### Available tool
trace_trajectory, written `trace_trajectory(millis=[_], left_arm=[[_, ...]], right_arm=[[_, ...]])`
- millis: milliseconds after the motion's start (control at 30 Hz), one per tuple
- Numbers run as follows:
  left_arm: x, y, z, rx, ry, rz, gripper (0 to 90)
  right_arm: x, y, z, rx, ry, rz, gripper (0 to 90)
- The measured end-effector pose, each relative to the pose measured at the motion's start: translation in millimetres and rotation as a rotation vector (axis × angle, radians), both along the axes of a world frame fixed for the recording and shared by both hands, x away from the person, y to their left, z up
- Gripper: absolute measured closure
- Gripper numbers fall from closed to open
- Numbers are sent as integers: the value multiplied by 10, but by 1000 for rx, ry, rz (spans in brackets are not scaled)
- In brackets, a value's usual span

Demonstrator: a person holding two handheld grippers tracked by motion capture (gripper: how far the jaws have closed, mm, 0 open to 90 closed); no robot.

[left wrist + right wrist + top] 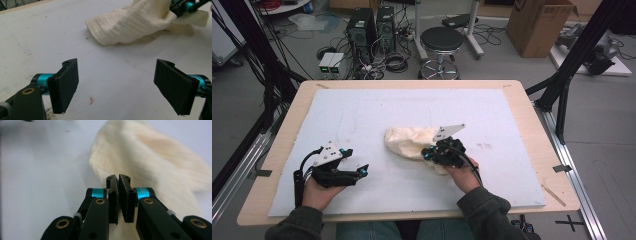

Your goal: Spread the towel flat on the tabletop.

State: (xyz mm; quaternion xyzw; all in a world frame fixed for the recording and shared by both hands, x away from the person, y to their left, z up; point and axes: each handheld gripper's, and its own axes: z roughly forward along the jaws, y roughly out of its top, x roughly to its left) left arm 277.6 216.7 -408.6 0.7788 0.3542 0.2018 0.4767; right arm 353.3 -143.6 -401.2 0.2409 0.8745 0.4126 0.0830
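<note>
Two grippers work over a white foam board on my table. My right gripper has its jaws pressed together, apparently pinching the cream muslin cloth, which lies crumpled near the board's middle. My left gripper waits spread wide and empty near the front left corner. A thin pinch could slip when lifted. Weave detail shows in the left gripper view; the high view shows placement.
</note>
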Motion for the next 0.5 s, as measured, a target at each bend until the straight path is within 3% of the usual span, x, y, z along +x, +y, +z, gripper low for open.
trace_trajectory(millis=[133,233,367,433,500], left_arm=[[17,-93,32,7,-14,-17,217],[30,-164,40,12,-18,-31,225],[37,-202,36,19,-18,-40,226],[34,-191,43,21,-16,-42,226],[30,-197,41,12,-17,-40,227]], right_arm=[[203,-256,-54,30,38,-100,861],[333,-358,-131,14,61,-150,857],[435,-385,-198,8,84,-160,801],[426,-374,-183,33,83,-137,776],[400,-345,-161,50,76,-95,685]])
